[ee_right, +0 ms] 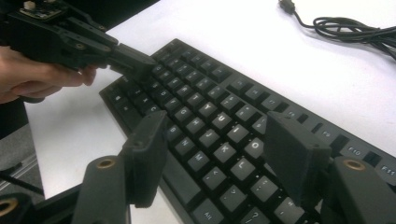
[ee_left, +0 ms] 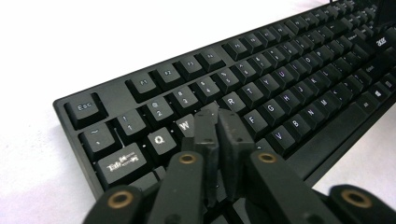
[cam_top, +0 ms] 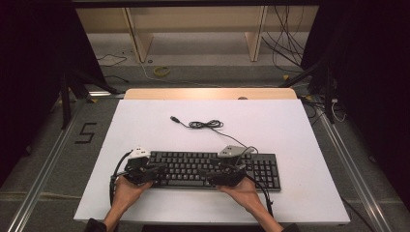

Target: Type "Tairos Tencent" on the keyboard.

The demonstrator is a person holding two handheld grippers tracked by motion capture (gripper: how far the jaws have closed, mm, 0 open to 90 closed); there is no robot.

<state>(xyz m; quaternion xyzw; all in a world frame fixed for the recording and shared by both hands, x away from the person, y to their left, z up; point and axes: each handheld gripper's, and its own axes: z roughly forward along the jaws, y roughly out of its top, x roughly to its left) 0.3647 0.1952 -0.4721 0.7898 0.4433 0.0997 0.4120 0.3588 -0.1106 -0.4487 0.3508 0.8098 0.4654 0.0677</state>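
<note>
— Where's the keyboard (cam_top: 212,169)?
— On the near half of the white table (cam_top: 290,130) (its cable (cam_top: 205,124) lies farther off).
— And the claws?
— Left gripper (ee_left: 218,119) pressed together over its left keys; right gripper (ee_right: 219,140) spread above the right keys.

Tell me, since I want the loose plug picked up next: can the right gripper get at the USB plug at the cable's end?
Probably yes. The right gripper has its jaws open over the keyboard, and the USB plug lies on bare white table beyond it, with nothing around it. It means reaching forward across the keyboard.
</note>
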